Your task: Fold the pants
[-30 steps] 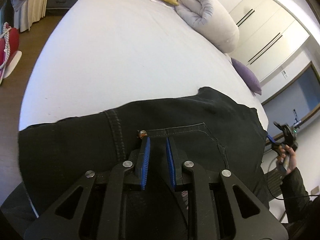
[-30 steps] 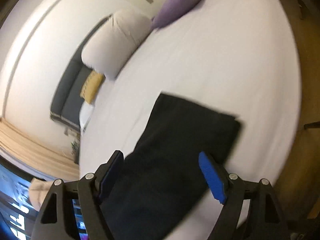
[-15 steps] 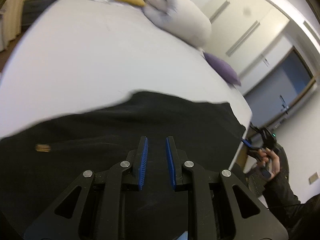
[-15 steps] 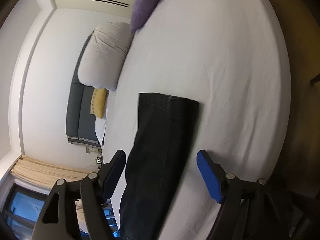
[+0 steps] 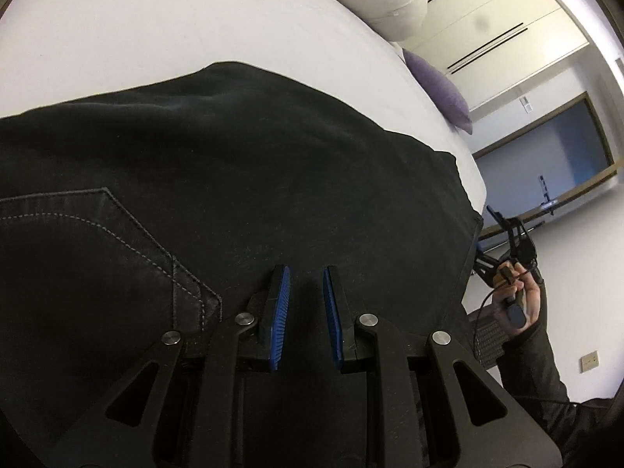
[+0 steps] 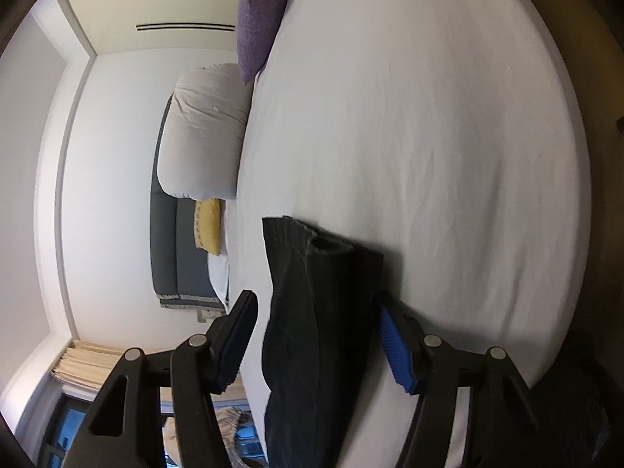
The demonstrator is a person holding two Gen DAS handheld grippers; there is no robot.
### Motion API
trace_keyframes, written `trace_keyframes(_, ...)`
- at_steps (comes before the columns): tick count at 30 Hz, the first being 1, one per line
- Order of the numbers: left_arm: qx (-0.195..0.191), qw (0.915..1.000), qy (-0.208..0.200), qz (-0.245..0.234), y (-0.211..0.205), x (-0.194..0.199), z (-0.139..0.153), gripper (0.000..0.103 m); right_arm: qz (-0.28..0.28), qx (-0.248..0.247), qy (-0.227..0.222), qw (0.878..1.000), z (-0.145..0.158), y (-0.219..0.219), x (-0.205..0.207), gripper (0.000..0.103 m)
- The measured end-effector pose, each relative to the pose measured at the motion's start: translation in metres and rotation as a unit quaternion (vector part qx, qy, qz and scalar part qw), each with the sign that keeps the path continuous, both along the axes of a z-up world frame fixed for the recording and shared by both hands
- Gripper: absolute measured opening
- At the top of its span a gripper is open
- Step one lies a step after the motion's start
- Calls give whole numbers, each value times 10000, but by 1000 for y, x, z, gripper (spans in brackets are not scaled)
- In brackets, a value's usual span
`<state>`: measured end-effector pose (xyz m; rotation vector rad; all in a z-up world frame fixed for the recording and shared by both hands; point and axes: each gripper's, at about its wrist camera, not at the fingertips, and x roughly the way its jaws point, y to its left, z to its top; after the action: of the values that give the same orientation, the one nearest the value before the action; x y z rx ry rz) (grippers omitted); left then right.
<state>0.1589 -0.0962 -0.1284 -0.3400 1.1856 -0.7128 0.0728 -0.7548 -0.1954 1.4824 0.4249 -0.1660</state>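
Note:
Black pants [image 5: 241, 202] lie flat on the white bed [image 5: 117, 31], a back pocket with grey stitching at the left. My left gripper [image 5: 306, 273] hovers just over the pants near the pocket, its blue pads a narrow gap apart with nothing between them. In the right wrist view the pants [image 6: 316, 312] run away as a narrow folded strip ending in hems. My right gripper [image 6: 316, 308] is open wide, its fingers either side of the strip near its end. It also shows in the left wrist view [image 5: 507, 234], held by a hand off the bed's edge.
A rolled white duvet [image 6: 202, 136], a purple cushion [image 6: 261, 19] and a yellow cushion [image 6: 208, 226] lie at the head of the bed against a grey headboard. White wardrobes [image 5: 487, 19] stand behind. Bare sheet [image 6: 448, 136] spreads beside the pants.
My left gripper has slid right along the pants, past the pocket, toward the legs. My right gripper has rolled and come in close to the hem end, jaws still wide.

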Motion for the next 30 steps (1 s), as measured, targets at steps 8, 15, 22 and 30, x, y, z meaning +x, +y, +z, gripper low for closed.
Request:
trace_keyframes(8,48,10000,30,15,1,-10,-2,18,310,-300,105,9990,13,-2,30,55)
trace_keyframes(15,101,9999,-7,-7,5,-17,-5,18,405,-186,219,9988,-3,-3,46,8)
trace_keyframes(22,50,10000,23,7,8,-12,-1,18,437,-384,245,9980,-2,-2,43,4)
trace_keyframes(30,9,10000,35,40,11,-8,0,18,970,-1826,705,9758,52,26,56,5)
